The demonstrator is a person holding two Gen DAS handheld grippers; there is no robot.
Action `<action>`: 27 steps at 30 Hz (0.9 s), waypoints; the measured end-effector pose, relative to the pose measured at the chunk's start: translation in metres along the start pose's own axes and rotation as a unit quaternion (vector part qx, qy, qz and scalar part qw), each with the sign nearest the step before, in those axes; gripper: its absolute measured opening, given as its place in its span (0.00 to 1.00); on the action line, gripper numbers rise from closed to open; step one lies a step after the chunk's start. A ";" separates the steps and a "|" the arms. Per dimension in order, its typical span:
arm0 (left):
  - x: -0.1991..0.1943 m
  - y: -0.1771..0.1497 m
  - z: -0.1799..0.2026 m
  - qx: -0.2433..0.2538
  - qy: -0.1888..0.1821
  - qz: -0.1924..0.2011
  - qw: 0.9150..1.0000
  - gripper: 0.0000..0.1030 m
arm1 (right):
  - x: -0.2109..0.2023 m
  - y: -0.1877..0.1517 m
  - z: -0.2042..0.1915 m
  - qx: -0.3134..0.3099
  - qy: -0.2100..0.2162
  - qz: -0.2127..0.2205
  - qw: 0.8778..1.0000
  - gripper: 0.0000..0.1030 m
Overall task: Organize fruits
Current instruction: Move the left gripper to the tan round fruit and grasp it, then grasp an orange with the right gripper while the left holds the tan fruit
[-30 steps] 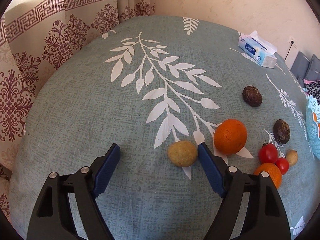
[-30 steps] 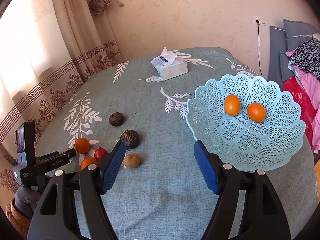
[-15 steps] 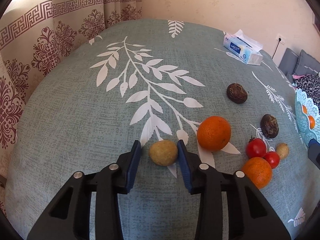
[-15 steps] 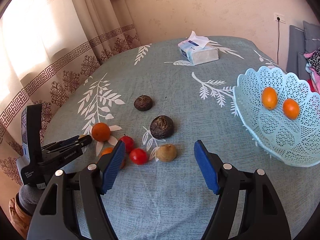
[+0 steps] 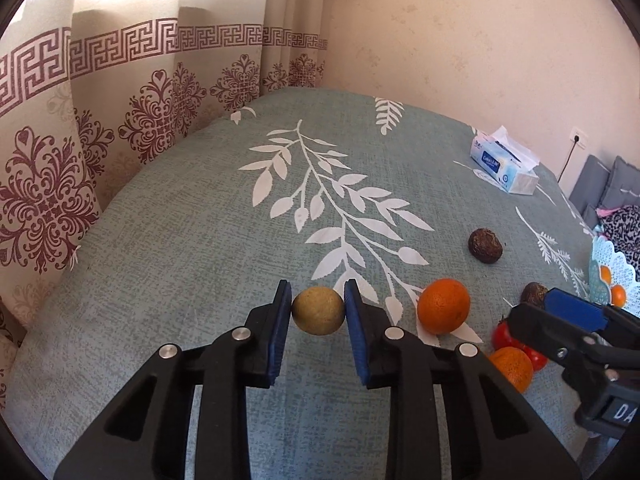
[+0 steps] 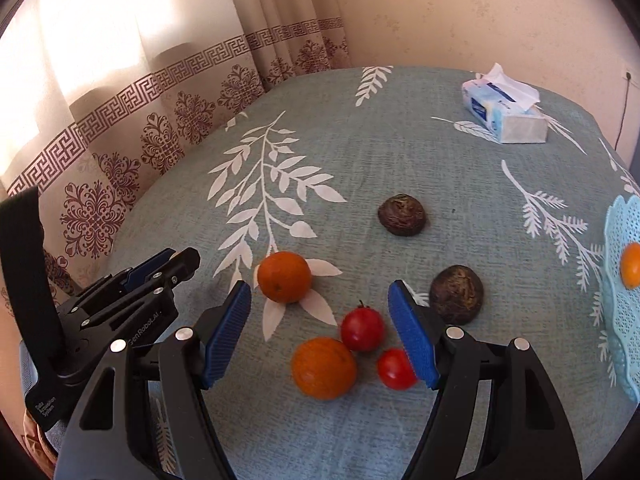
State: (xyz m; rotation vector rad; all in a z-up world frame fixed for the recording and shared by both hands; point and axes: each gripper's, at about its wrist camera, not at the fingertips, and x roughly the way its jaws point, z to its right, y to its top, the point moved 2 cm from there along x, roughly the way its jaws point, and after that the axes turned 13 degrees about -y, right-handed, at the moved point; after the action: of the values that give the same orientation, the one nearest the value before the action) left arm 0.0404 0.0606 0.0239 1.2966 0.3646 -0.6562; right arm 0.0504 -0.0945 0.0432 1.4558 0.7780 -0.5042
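Leaf-print cloth covered the bench; my left gripper pinched the tan fruit, basket away to my right. My right gripper hung spread over small tomato and orange.

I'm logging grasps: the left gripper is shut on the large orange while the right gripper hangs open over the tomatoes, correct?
Not quite. The left gripper is shut on the yellowish-brown fruit, not the large orange beside it, as the left wrist view shows. The right gripper does hang open over the tomatoes.
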 end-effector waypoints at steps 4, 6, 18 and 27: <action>-0.005 0.000 -0.005 -0.012 0.005 0.011 1.000 0.27 | 0.021 0.006 -0.022 -0.041 0.009 -0.019 0.999 0.63; -0.005 0.000 -0.008 -0.022 0.006 0.012 1.000 0.27 | 0.030 0.008 -0.030 -0.058 0.010 -0.028 0.998 0.55; -0.001 0.000 -0.016 -0.042 0.004 0.007 0.999 0.27 | 0.066 0.013 -0.043 -0.080 0.008 -0.060 0.995 0.40; 0.000 0.000 -0.018 -0.049 0.000 0.002 0.999 0.27 | 0.038 0.016 -0.020 -0.036 0.001 -0.022 0.999 0.39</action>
State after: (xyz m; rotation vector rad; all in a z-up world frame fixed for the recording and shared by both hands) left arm 0.0426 0.0781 0.0192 1.2034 0.3885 -0.6278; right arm 0.0837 -0.0674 0.0279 1.3747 0.8245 -0.5030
